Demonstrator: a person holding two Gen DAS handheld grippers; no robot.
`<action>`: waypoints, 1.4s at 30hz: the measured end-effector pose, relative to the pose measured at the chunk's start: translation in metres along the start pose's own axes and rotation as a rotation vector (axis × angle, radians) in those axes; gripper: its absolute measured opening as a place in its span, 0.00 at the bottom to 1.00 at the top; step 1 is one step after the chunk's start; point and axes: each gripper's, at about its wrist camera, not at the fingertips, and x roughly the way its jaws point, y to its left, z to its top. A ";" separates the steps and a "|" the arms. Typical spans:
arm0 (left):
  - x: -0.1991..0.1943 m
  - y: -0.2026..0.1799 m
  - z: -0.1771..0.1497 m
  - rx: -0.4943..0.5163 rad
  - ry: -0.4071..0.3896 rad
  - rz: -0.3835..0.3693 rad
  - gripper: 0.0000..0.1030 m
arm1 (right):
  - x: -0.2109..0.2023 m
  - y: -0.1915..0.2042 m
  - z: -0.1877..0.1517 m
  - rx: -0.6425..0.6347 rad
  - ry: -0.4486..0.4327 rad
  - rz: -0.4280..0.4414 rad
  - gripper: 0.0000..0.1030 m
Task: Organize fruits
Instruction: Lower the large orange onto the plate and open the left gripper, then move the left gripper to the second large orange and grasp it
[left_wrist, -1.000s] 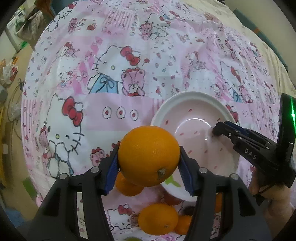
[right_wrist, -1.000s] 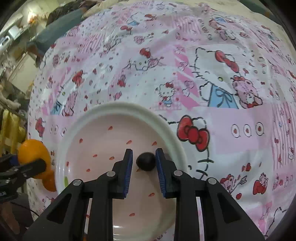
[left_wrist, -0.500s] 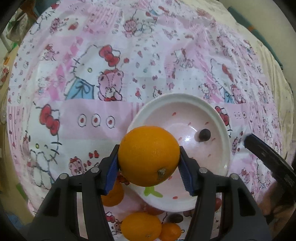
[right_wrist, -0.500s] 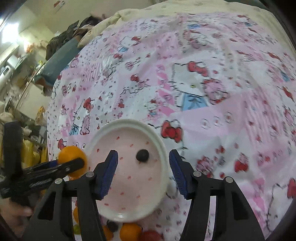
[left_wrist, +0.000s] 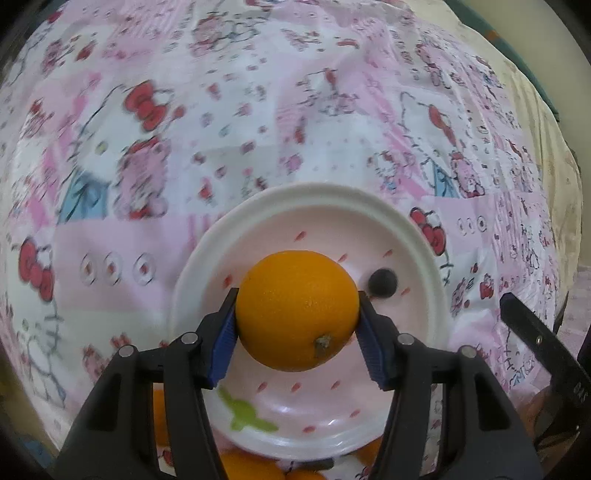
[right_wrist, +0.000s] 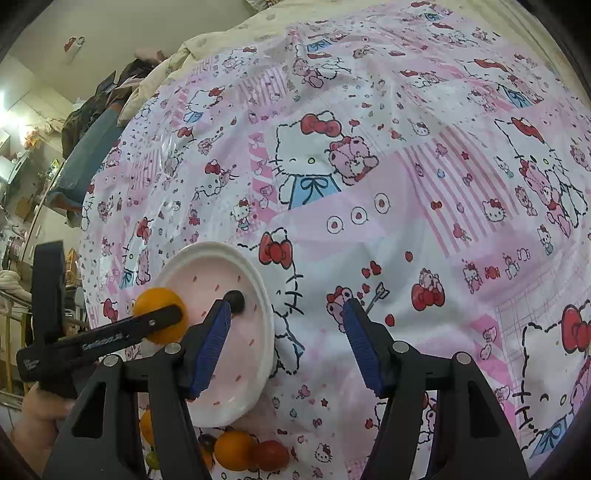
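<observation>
My left gripper (left_wrist: 296, 295) is shut on a big orange (left_wrist: 297, 314) and holds it just above the white plate (left_wrist: 303, 194) with red flecks. A small dark round fruit (left_wrist: 383, 282) lies in the plate, right of the orange. My right gripper (right_wrist: 286, 304) hangs over the cloth beside the plate's (right_wrist: 207, 251) right rim; its jaws are opening and nothing is between them. The dark fruit (right_wrist: 236, 299) shows just past its left fingertip. In the right wrist view the orange (right_wrist: 157, 299) sits behind a left gripper finger.
A pink cartoon-cat cloth (right_wrist: 369, 184) covers the bed. Loose oranges (right_wrist: 234, 450) and a red fruit (right_wrist: 271, 456) lie by the plate's near edge. A person's hand (right_wrist: 37, 417) holds the left gripper. Clothes and clutter (right_wrist: 92, 122) lie beyond the bed's far left edge.
The right gripper opened, let the dark fruit go into the plate, and drew back to the right and up. The left gripper carried the orange over the plate and lower.
</observation>
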 end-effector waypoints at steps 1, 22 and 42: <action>0.003 -0.003 0.004 0.010 -0.001 -0.002 0.53 | -0.001 0.002 0.001 -0.006 -0.005 0.003 0.64; 0.003 -0.014 0.005 0.086 -0.048 0.107 0.84 | -0.010 0.011 0.009 -0.025 -0.038 0.025 0.64; -0.117 0.001 -0.074 0.092 -0.292 0.163 0.84 | -0.058 0.033 -0.029 -0.119 -0.074 0.057 0.70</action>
